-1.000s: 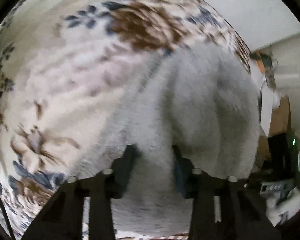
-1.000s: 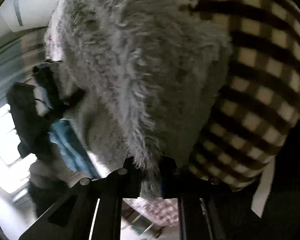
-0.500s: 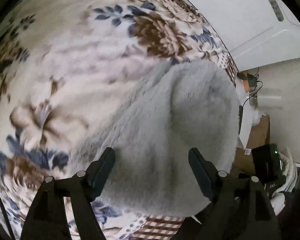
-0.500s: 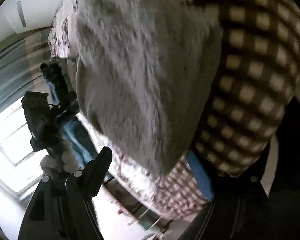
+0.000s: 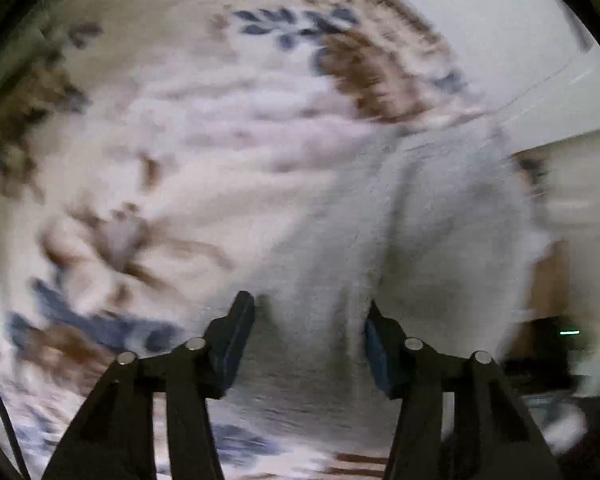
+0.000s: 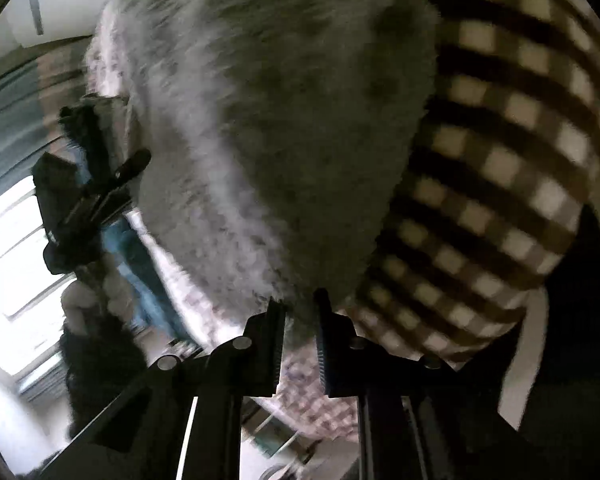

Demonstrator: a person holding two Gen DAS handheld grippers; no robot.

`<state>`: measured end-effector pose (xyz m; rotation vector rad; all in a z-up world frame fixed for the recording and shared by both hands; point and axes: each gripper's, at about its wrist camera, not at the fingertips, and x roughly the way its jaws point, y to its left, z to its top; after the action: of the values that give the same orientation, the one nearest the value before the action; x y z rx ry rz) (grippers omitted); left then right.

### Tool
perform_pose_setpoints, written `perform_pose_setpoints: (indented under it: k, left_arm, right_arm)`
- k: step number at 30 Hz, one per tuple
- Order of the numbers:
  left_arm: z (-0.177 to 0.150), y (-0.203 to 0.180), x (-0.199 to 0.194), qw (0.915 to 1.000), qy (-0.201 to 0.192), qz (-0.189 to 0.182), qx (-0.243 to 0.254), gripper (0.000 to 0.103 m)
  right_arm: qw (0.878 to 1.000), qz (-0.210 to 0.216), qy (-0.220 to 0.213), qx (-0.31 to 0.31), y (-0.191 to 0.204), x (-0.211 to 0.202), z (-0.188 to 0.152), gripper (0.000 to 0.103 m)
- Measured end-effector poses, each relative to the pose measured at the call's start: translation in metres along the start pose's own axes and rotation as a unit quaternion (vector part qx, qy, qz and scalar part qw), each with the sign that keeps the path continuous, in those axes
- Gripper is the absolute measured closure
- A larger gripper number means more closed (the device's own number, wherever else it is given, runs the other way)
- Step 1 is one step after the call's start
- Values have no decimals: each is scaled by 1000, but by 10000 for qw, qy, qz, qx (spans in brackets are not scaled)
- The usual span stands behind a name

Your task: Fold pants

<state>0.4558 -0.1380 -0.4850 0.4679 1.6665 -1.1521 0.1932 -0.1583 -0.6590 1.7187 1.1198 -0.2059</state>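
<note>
Left wrist: half-spread, closing left gripper astride grey fleece pants on floral bedspread, white wall behind.

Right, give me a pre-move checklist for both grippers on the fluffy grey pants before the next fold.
1. Right gripper pinching the fluffy grey pants: ok, jaws have just closed on a tuft at the edge.
2. Left gripper gripping the pants: not ok, jaws have been closing, fabric between them, pads not yet pressing.
3. Pants lie on the floral blanket: ok.
4. Checked brown-and-cream fabric caught in the right grip: cannot tell.
5. Pants lie flat and unwrinkled: cannot tell, pictures blurred.
</note>
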Motion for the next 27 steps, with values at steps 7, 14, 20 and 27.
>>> perform_pose_setpoints:
  k: [7,14,20,27]
  left_arm:
    - [-37,10,-22,9993,-221,-230,-210,28]
    - [-54,46,13,9919,-654,-504,-965,37]
    - [-36,31,11,9935,-711,823,-333,53]
    - [-30,50,-7,9938,-751,152,-804,50]
  right_arm:
    - [9977,531,314,-278,21,9,-14,14]
    - [9983,251,510,-111,15,58,-7,77]
    - [9986,-128,-296,-411,25,6,-14,87]
    - [9971,58,755,35,-3,36,-17,72]
